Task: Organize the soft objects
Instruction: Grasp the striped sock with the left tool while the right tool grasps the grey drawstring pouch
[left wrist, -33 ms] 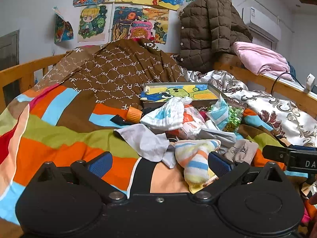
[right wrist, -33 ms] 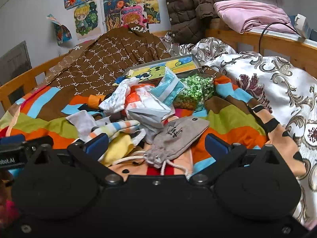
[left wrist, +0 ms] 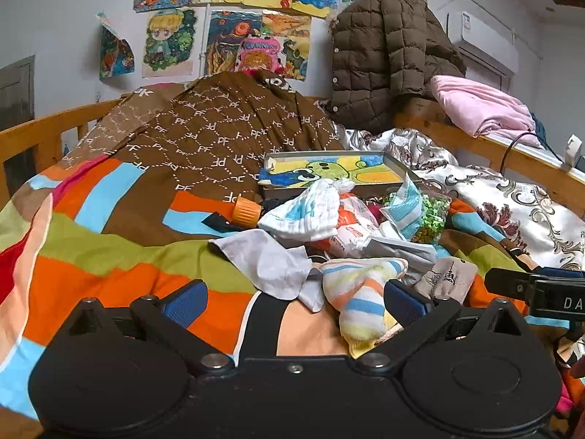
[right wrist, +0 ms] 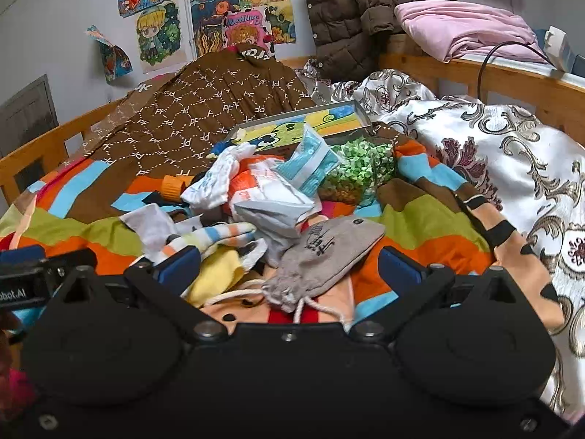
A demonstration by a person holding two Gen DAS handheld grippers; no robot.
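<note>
A heap of soft things lies on the striped quilt. In the left wrist view, a pastel striped sock lies between my left gripper's open fingers, close to the right one, and a white cloth lies just beyond. A rolled white-and-blue sock sits further back. In the right wrist view, my right gripper stands open around a grey drawstring pouch. The striped sock and a yellow cloth lie by its left finger. Neither gripper holds anything.
Behind the heap are a shallow tin box with a cartoon picture, a bag of green bits, a white plastic bag and an orange cap. A brown patterned blanket, a floral satin quilt and wooden bed rails surround them.
</note>
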